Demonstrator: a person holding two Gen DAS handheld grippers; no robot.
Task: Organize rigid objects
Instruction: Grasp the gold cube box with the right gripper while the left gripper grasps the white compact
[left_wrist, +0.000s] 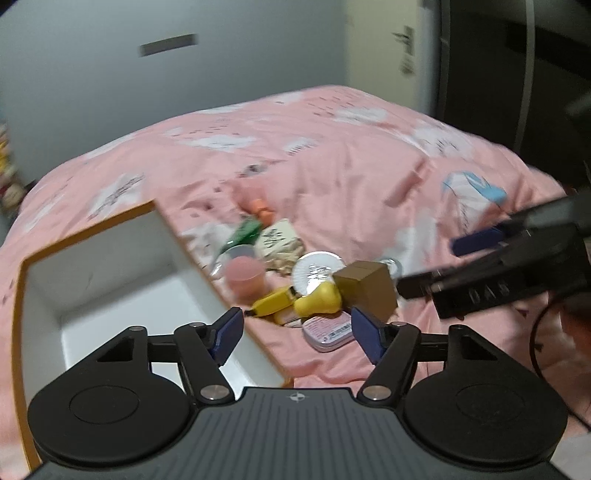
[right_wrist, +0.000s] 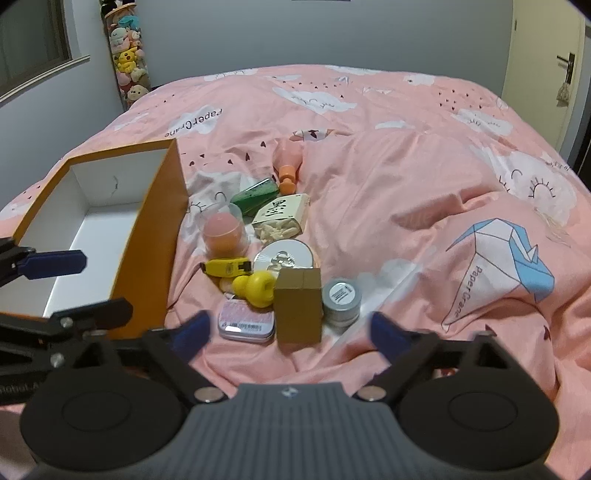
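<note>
Right up close, the right gripper (right_wrist: 290, 330) hangs with jaws wide and empty, lined up on the brown box (right_wrist: 298, 309) standing upright just ahead, with the pink tin (right_wrist: 246, 323) touching it on one side and the grey jar (right_wrist: 341, 299) on the other. The left gripper (left_wrist: 297, 334) is spread just as wide, holding nothing, straddling the orange box's (left_wrist: 88, 236) near wall and the tin's edge. To do this well, I'd say: come in square to the brown box's flat sides, close gently, lift straight (neighbours are crowding it!). Beyond sit the yellow duck (right_wrist: 255, 288), yellow cutter (right_wrist: 227, 266) and round silver compact (right_wrist: 284, 256); farther back the pink cup (right_wrist: 223, 234), printed carton (right_wrist: 282, 216), green case (right_wrist: 255, 195) and orange-capped bottle (right_wrist: 288, 166), all on the pink bed (right_wrist: 406, 166).
</note>
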